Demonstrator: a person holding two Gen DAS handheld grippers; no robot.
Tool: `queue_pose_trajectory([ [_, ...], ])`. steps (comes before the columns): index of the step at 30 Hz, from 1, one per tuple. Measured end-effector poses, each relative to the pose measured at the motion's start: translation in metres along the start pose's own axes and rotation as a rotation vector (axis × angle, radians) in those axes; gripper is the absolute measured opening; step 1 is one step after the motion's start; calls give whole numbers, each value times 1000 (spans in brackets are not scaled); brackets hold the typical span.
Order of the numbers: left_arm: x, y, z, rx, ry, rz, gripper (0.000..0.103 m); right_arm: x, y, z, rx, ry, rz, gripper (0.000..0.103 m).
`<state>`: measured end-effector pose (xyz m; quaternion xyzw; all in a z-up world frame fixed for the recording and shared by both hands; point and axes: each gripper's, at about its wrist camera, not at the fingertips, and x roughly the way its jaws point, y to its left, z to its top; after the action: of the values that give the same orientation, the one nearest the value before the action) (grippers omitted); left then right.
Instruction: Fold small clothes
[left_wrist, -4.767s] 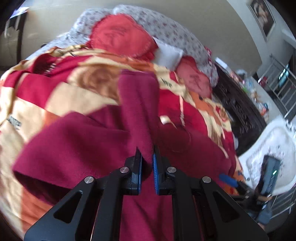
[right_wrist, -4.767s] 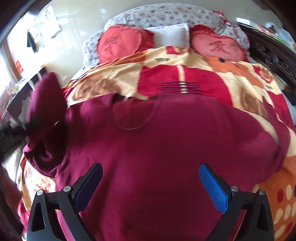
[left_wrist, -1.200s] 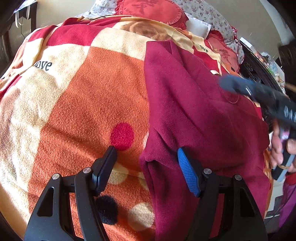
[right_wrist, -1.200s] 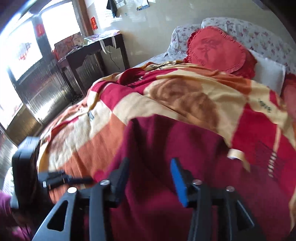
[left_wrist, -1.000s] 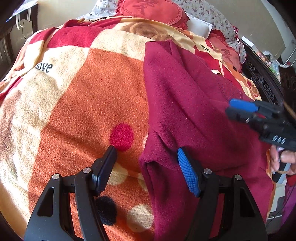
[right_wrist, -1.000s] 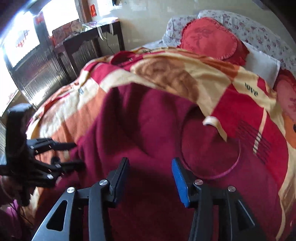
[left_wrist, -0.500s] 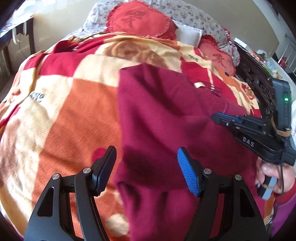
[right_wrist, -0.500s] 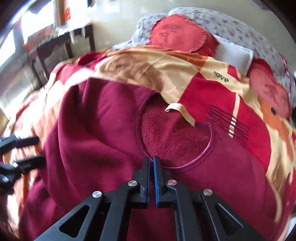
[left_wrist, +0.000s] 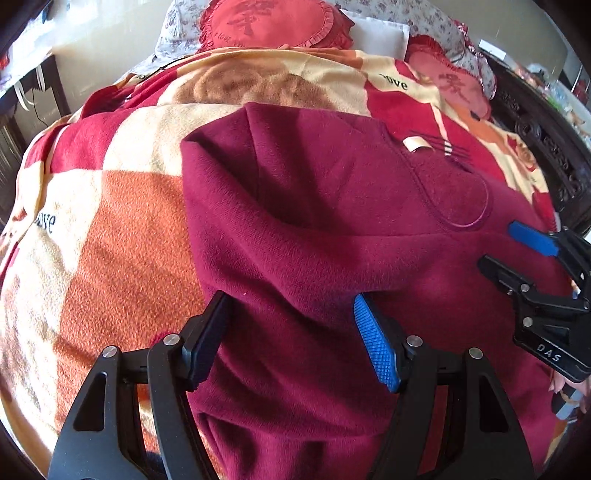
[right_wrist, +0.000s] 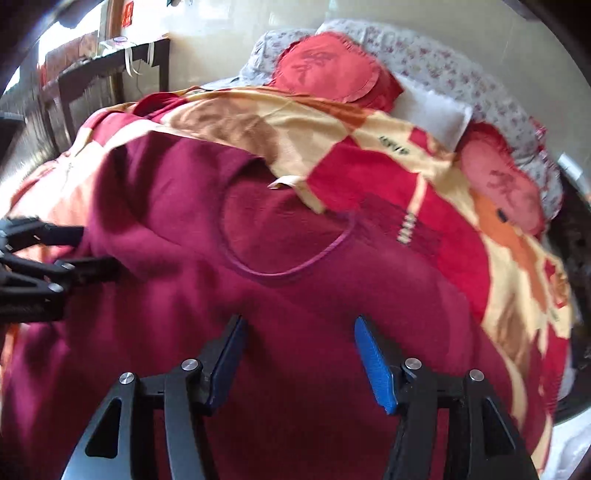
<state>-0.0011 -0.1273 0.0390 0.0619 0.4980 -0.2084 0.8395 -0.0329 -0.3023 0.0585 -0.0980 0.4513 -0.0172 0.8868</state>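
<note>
A dark red fleece sweater (left_wrist: 332, 229) lies spread on the bed, its left side folded over the body, its round collar (right_wrist: 284, 240) and a cream neck tag (left_wrist: 415, 144) facing up. My left gripper (left_wrist: 291, 328) is open, its jaws standing over the folded sleeve ridge, holding nothing. My right gripper (right_wrist: 299, 354) is open and empty over the sweater's chest below the collar. It also shows in the left wrist view (left_wrist: 517, 254) at the right. The left gripper shows at the left edge of the right wrist view (right_wrist: 70, 251).
The sweater rests on a red, orange and cream blanket (left_wrist: 110, 229). Red heart cushions (left_wrist: 277, 22) and a floral pillow (right_wrist: 461, 77) lie at the head. A dark table (right_wrist: 107, 77) stands at the left, a dark carved bed frame (left_wrist: 543, 147) at the right.
My right gripper, shut half a second ago on the cloth below the collar, has opened and let go. My left gripper stays open and has moved from the sweater's edge onto it.
</note>
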Motion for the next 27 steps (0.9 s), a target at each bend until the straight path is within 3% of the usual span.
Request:
queue_pose_trajectory([
  [7, -4, -4, -2, 16, -11, 31, 69, -11, -3, 2, 50, -7, -7, 59],
  [14, -17, -13, -10, 31, -18, 17, 69, -44, -12, -16, 187, -7, 87, 59],
  [27, -41, -54, -27, 132, -61, 53, 69, -52, -63, -80, 367, 74, 15, 59],
])
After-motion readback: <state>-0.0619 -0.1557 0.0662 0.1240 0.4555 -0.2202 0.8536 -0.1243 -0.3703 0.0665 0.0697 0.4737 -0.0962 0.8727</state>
